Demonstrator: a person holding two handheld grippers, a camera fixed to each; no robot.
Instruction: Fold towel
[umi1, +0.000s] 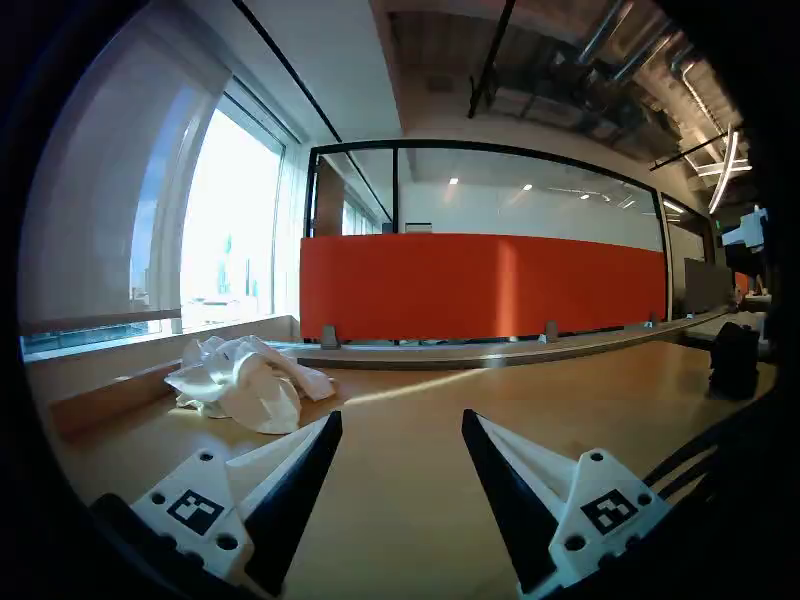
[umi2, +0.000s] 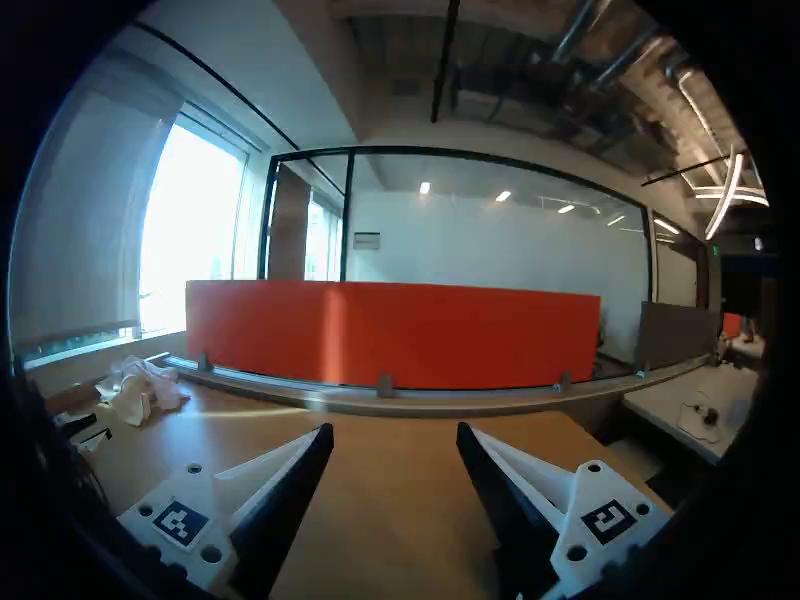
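A crumpled white towel lies in a heap on the wooden table, at the left in the left gripper view, just beyond my left finger. My left gripper is open, with bare tabletop between its fingers. In the right gripper view the same towel sits far off at the left edge of the table. My right gripper hangs open over the wood with nothing between its fingers.
An orange divider panel runs along the table's far edge. A black object stands on the table at the right. Windows line the left side. Another desk with cables lies to the right.
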